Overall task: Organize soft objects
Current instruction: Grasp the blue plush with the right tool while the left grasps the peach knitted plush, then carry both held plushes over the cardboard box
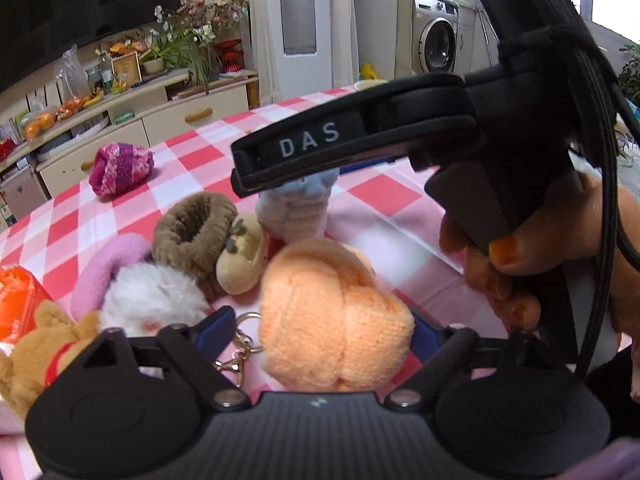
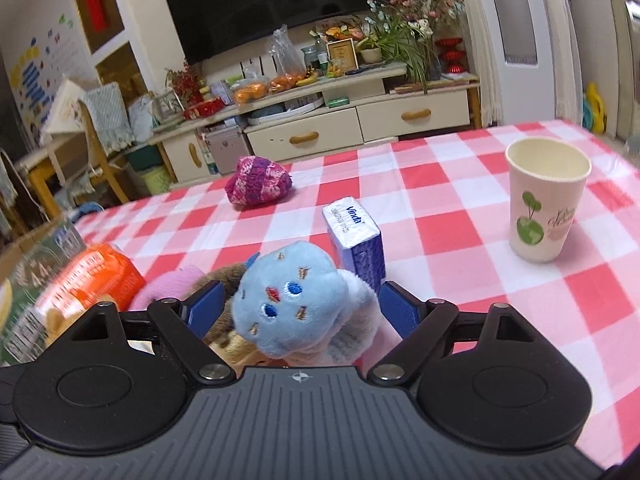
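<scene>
In the left wrist view an orange knitted roll lies on the checked table between the blue pads of my left gripper. The right-hand pad is at its side and a gap with a key clip shows at the left-hand pad, so the jaws stand open. In the right wrist view a light blue plush sits between the pads of my right gripper, uncompressed, with a sliver of gap on its left. That plush also stands under the right gripper's black finger.
Beside the roll lie a brown scrunchie, a tan plush, a white fluffy ball, a pink piece and a brown bear. Farther off: a magenta knit, a tissue pack, a paper cup, an orange packet.
</scene>
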### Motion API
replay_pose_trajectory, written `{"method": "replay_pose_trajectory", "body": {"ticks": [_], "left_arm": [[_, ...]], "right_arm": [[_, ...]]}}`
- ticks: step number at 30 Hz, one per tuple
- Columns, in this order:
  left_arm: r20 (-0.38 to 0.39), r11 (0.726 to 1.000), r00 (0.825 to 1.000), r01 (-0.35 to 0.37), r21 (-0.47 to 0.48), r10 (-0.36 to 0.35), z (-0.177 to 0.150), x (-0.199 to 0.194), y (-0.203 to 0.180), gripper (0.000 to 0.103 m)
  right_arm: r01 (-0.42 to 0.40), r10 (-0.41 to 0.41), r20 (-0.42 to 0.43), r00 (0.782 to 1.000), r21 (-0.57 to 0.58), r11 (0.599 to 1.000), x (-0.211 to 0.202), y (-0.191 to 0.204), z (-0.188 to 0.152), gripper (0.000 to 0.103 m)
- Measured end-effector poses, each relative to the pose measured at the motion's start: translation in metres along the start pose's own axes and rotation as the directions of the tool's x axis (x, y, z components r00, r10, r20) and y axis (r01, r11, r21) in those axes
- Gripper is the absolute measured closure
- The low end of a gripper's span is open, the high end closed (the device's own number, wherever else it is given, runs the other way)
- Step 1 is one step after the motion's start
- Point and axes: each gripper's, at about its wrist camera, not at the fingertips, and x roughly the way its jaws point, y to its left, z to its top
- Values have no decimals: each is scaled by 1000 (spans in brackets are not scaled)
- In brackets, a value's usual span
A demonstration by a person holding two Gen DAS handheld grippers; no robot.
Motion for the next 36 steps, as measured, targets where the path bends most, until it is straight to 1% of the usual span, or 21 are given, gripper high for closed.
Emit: {"method": "replay_pose_trajectory", "body": {"ticks": [1, 3, 5, 7, 9, 12, 17, 23, 30, 36], "left_arm": [[-7, 1000, 1000, 4, 2, -4, -1, 2, 0, 25], [-20, 1000, 1000, 8, 7, -8, -3, 5, -2, 34], [-34, 1000, 999, 9, 9, -9, -5, 8, -3, 35], [-32, 1000, 999, 10, 9, -9, -6, 8, -3, 37], [-29, 1000, 1000, 13, 6, -13, -6, 6, -4, 39], [-19, 1000, 1000, 6, -10, -6, -6, 3, -3, 40], [-5, 999, 1000, -7, -48, 7, -5, -2, 4, 41], [30, 996, 999, -13, -83, 16, -5, -17, 12, 41], [77, 990, 997, -21, -137, 32, -3, -31, 29, 41], [119, 982, 992, -23, -185, 46, -1, -46, 46, 41]], "right_arm": [[7, -6, 2, 1000, -16, 1000, 1, 1, 0, 3], [23, -23, 3, 1000, -42, 999, 1, 1, 0, 6], [21, -21, -5, 1000, -57, 998, 3, 0, 0, 14], [23, -23, -5, 1000, -64, 998, 4, 0, -1, 20], [21, -22, -5, 1000, -74, 997, 5, -1, 0, 29], [18, -18, 2, 1000, -74, 997, 2, -1, 0, 36], [23, -22, 17, 1000, -60, 998, -2, -5, -1, 40], [17, -15, 58, 998, -35, 999, -13, -10, 1, 41], [-35, 29, 91, 995, 61, 998, -26, -22, 9, 41], [-78, 67, 112, 991, 100, 992, -35, -19, 16, 41]]}}
